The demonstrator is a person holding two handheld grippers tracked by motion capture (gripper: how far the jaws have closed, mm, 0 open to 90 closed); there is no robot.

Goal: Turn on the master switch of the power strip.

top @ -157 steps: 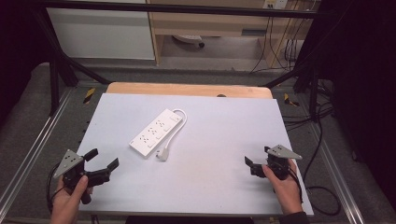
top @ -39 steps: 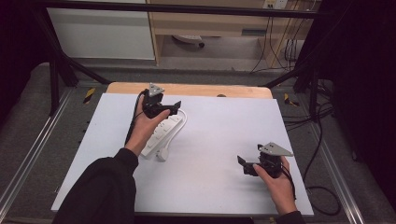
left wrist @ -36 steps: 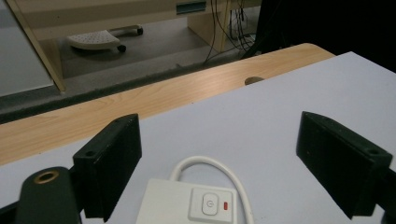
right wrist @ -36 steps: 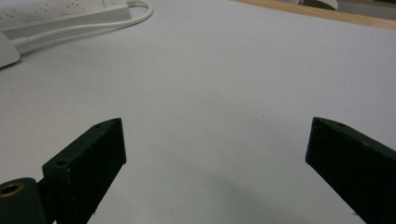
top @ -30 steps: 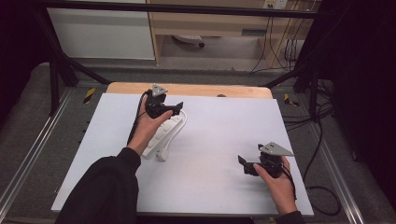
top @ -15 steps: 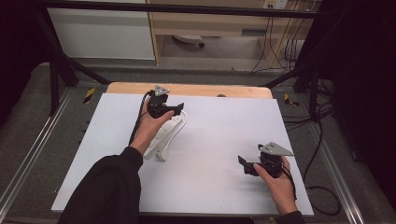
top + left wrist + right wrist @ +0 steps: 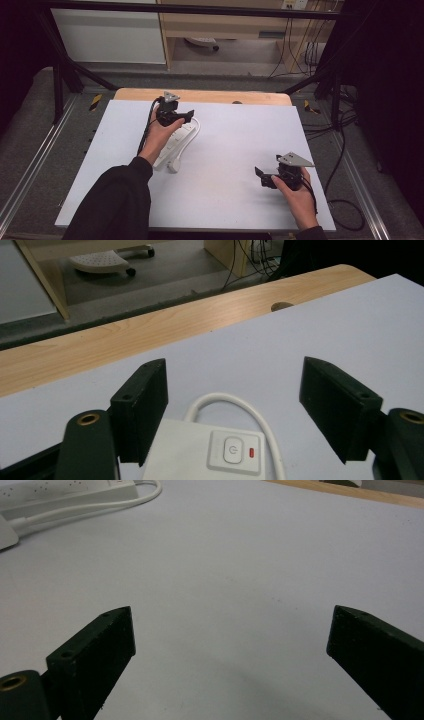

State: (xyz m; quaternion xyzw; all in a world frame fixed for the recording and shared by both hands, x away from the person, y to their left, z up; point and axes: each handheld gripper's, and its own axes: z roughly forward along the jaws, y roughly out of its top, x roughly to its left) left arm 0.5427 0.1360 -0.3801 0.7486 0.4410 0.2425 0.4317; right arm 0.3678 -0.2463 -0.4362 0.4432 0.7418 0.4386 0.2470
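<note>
Left gripper [image 7: 232, 410] straddles the power strip [image 7: 210, 452] switch end, jaws wide but just closing (no contact visible). Right gripper [image 7: 230, 645] rests wide, empty.

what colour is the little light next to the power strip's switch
Red light, beside the switch on the white power strip; clearest in left gripper view.

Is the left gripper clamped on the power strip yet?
No: left gripper open, closing; its jaws straddle the power strip without pressing it.
</note>
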